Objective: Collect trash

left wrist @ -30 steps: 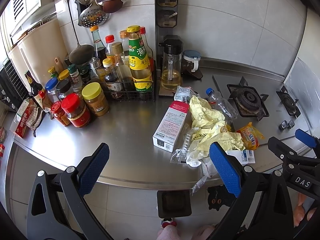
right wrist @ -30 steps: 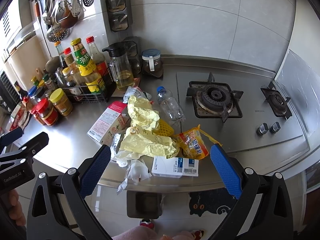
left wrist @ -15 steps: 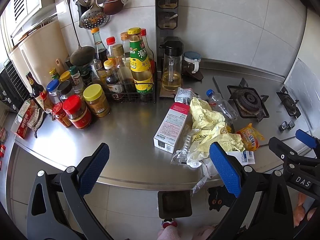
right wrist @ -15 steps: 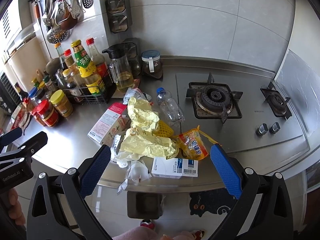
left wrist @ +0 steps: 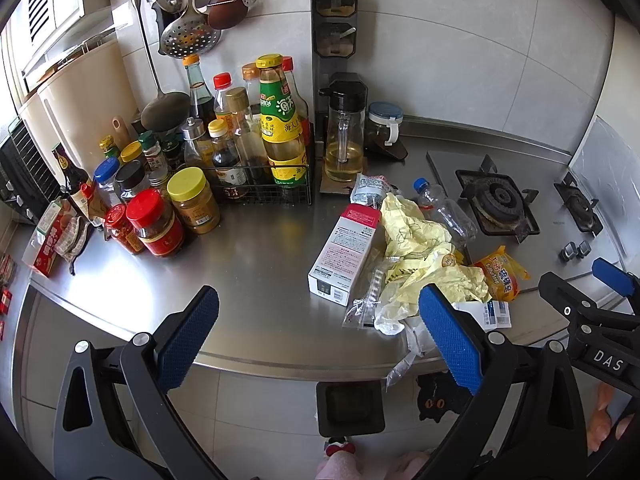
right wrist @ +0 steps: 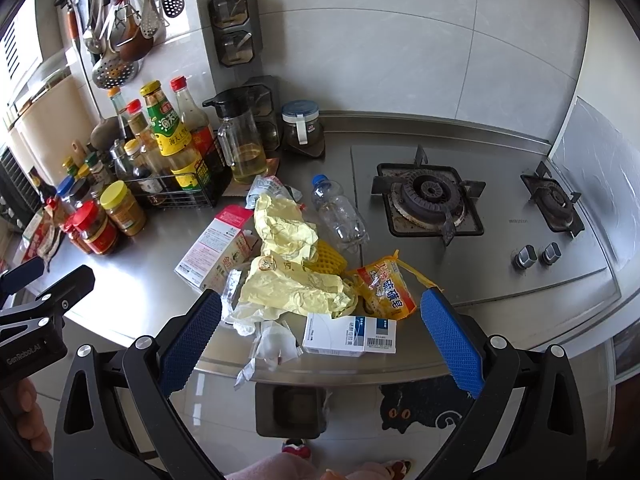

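Note:
A heap of trash lies on the steel counter [left wrist: 256,264]: a white and pink carton [left wrist: 344,256] [right wrist: 212,252], crumpled yellow paper [left wrist: 424,264] [right wrist: 288,264], an empty plastic bottle [right wrist: 340,216] [left wrist: 444,208], an orange snack packet [right wrist: 384,284] [left wrist: 500,276], a white and blue box [right wrist: 348,334] and clear wrappers [right wrist: 272,344]. A small dark bin [right wrist: 290,410] [left wrist: 350,406] stands on the floor below the counter's edge. My left gripper [left wrist: 316,332] is open and empty, in front of the counter. My right gripper [right wrist: 320,332] is open and empty, hovering before the trash.
Sauce bottles in a wire rack [left wrist: 264,152], jars [left wrist: 160,220] and an oil jug [left wrist: 344,136] crowd the counter's back left. A gas hob [right wrist: 432,200] with knobs [right wrist: 536,256] sits at the right. Utensils [left wrist: 192,12] hang on the wall. A cat mat [right wrist: 420,404] lies on the floor.
Both views have shifted slightly; the grippers stay open and empty and nothing on the counter has moved.

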